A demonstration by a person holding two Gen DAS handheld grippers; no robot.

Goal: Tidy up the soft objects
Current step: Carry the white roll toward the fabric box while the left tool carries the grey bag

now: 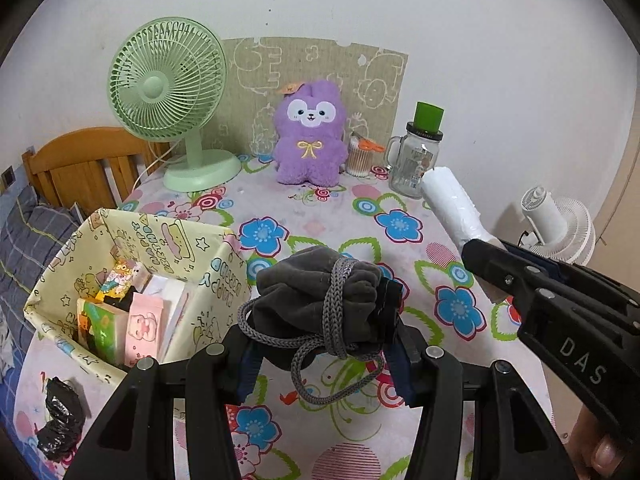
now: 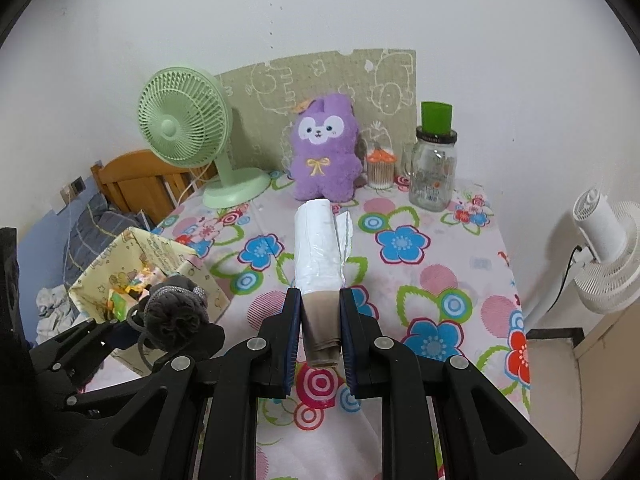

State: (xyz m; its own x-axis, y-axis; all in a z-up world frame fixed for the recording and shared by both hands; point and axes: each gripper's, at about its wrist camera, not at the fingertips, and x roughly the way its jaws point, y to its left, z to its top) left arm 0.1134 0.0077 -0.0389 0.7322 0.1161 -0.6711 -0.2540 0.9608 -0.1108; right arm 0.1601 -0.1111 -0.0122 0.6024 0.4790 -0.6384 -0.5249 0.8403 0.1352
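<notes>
My left gripper (image 1: 320, 320) is shut on a dark grey drawstring pouch (image 1: 316, 292), held above the flowered tablecloth (image 1: 400, 224); its grey cord (image 1: 336, 384) loops down below. The pouch (image 2: 176, 312) also shows at the lower left of the right wrist view. My right gripper (image 2: 320, 320) is shut on the brown cardboard end of a white roll of plastic bags (image 2: 318, 244), which points away over the table. That roll (image 1: 452, 204) shows at the right of the left wrist view. A purple plush rabbit (image 1: 308, 136) sits upright at the back of the table.
A cream cartoon-print fabric bin (image 1: 132, 264) with small boxes inside stands at the table's left. At the back are a green desk fan (image 1: 168, 92), a cotton-swab jar (image 1: 360, 156) and a glass jar with a green cup (image 1: 416, 160). A crumpled black bag (image 1: 60, 420) lies front left. A white fan (image 2: 604, 248) stands right.
</notes>
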